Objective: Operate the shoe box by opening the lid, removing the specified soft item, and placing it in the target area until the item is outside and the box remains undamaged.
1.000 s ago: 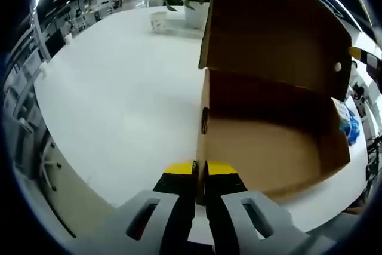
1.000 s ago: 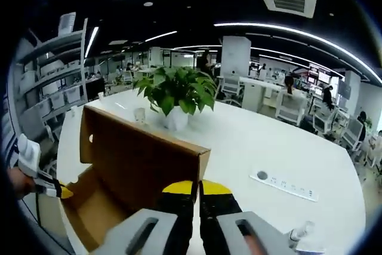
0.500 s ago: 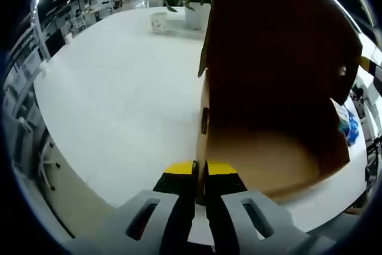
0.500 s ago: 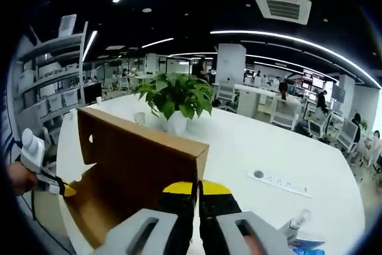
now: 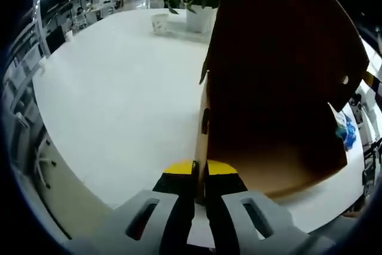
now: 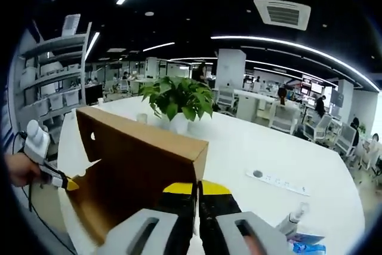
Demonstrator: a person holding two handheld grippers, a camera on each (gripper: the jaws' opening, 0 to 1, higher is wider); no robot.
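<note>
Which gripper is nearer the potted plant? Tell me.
Right, as best I can judge. The right gripper pinches the box lid just before the potted plant; the left gripper grips the box's far end.

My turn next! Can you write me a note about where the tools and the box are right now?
Left tool: shut on the box side wall.
Right tool: shut on the lid edge, holding it up.
The box sits on the white table near a potted plant.
Done: lid open.
Left: the soft item isn't visible inside from here; find it, lift it out, put it in the target area, and don't tear the box.
</note>
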